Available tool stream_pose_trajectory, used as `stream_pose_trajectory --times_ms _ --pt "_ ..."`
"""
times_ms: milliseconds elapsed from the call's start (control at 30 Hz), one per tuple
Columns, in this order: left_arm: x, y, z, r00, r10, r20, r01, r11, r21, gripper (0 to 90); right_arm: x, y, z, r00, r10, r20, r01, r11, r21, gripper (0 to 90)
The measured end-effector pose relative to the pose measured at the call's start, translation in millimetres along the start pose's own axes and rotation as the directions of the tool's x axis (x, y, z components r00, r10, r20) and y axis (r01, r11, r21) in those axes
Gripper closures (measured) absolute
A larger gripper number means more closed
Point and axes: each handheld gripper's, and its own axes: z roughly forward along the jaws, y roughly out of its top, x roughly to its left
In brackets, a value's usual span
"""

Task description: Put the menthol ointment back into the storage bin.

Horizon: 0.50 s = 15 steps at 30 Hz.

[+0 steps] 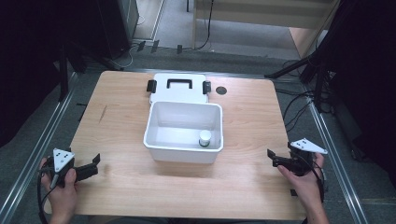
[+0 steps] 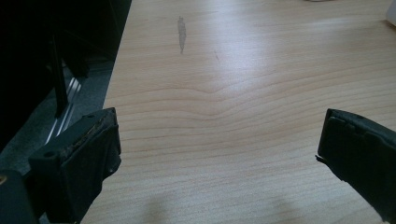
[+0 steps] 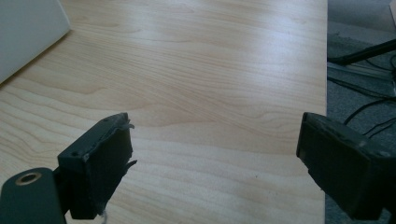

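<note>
A white plastic bin (image 1: 161, 149) stands open at the middle of the wooden table (image 1: 121, 116). Inside it, near the front right corner, sits a small jar with a white cap (image 1: 204, 138). The bin's white lid (image 1: 180, 87), with a black handle and black side latches, lies flat just behind the bin. My left gripper (image 1: 95, 163) rests at the table's front left, held by a hand, jaws wide apart with nothing between them (image 2: 217, 154). My right gripper (image 1: 272, 157) is at the front right edge, also open and empty (image 3: 215, 158). A corner of the bin (image 3: 28, 32) shows far left there.
A dark round hole (image 1: 221, 90) sits in the tabletop right of the lid. A faint grey smear (image 2: 181, 35) marks the wood at the left. Metal rails and cables run along the floor on both sides; black stands rise at the back.
</note>
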Motion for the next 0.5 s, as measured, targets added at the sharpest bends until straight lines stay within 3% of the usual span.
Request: stream_pose_trajectory --times_ms 167,500 --pt "-0.2 0.1 0.3 1.0 0.003 -0.002 -0.003 1.0 0.002 0.0 -3.3 -15.9 -6.3 0.9984 0.056 0.004 -0.056 0.997 -0.052 11.7" --pt "0.9 0.2 0.6 1.0 -0.008 0.006 0.008 1.0 0.004 0.0 -5.0 -26.0 -13.0 0.9939 0.109 0.017 -0.107 0.99 -0.091 11.7"
